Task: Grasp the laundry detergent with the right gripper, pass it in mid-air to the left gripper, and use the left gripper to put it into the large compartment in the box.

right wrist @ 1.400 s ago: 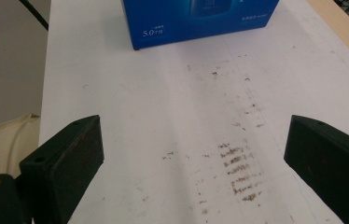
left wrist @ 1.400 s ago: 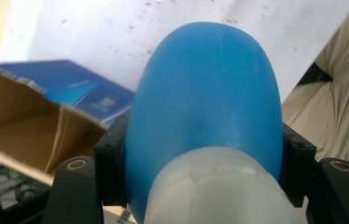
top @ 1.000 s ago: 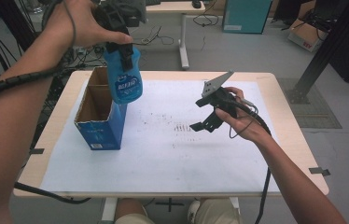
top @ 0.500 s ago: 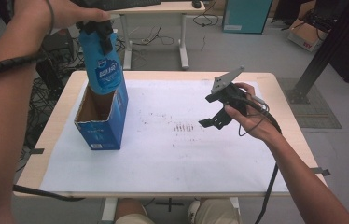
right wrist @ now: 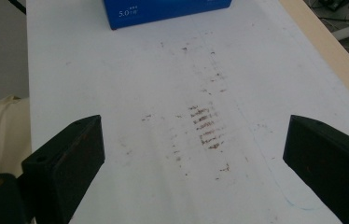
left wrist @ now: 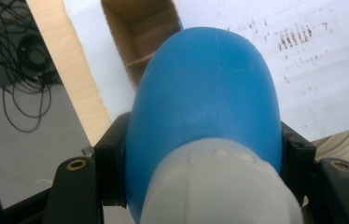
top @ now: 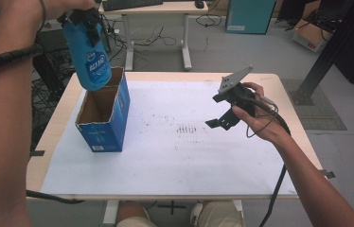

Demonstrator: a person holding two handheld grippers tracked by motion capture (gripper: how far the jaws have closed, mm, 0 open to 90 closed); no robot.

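- Open blue box (top: pixel 103 113), near the counter's (top: pixel 175 175) left edge: interior bare.
- Left tongs (top: pixel 83 21) clamped on blue bottle (top: pixel 89 56), raised above the box.
- Right tongs (top: pixel 225 109) apart, over stained white sheet (right wrist: pixel 172 140).

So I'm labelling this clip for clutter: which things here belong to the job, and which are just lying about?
In the job:
- blue bottle, clamped in the left gripper, held above the box
- open blue cardboard box
- right gripper, open, idle over the white table cover

Lying about:
- brown smudges on the cover
- desk, teal cabinet, cardboard carton and floor cables behind
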